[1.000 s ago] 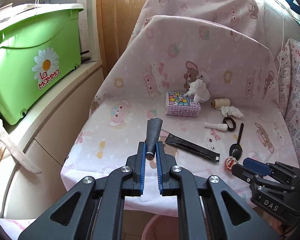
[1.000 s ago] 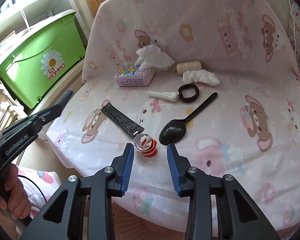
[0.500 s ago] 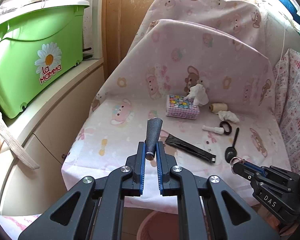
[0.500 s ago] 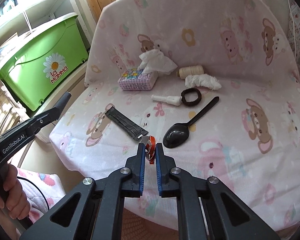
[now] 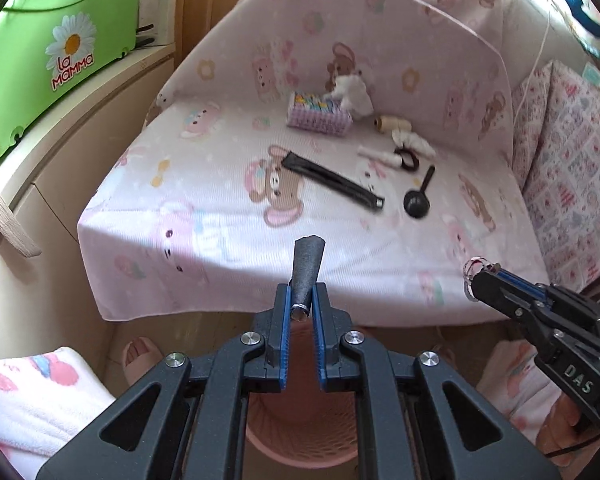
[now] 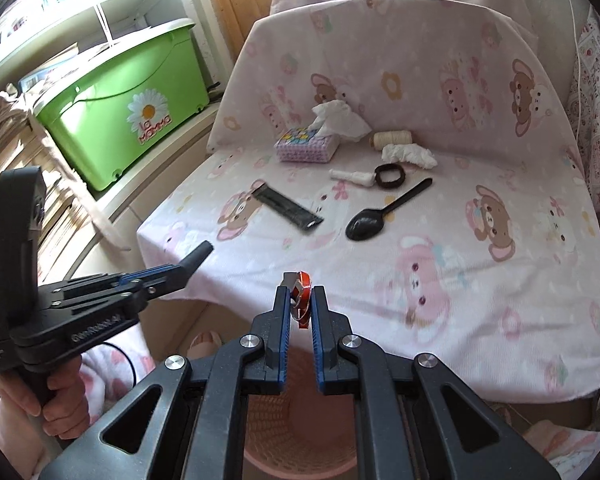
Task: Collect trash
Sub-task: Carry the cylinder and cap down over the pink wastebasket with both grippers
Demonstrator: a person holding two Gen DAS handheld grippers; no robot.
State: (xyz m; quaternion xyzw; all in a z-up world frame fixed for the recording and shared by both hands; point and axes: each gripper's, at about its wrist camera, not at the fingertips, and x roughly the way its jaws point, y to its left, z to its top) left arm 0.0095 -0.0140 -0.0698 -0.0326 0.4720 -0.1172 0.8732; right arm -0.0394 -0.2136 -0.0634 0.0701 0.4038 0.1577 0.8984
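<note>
Both tongs have pulled back off the bed and hang over the pink bin at 6 o'clock. Left tongs clamped on a dark wrapper; right tongs clamped on a red wrapper. Neither dropped yet. Crumpled tissue at 1 o'clock and black packet remain.

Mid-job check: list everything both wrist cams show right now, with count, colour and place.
Black wrapper: 1, flat on the pink sheet.
Spoon: 1, black, right of the wrapper.
Tissue box: 1, lilac, at the backrest.
Crumpled tissue: 1, white, beside thread spool.
Hair tie: 1, dark.
Storage bin: 1, green, on the shelf.
Basket: 1, pink, on the floor below.
Left gripper: shut on a dark grey tube.
Right gripper: shut on a red crushed wrapper.
</note>
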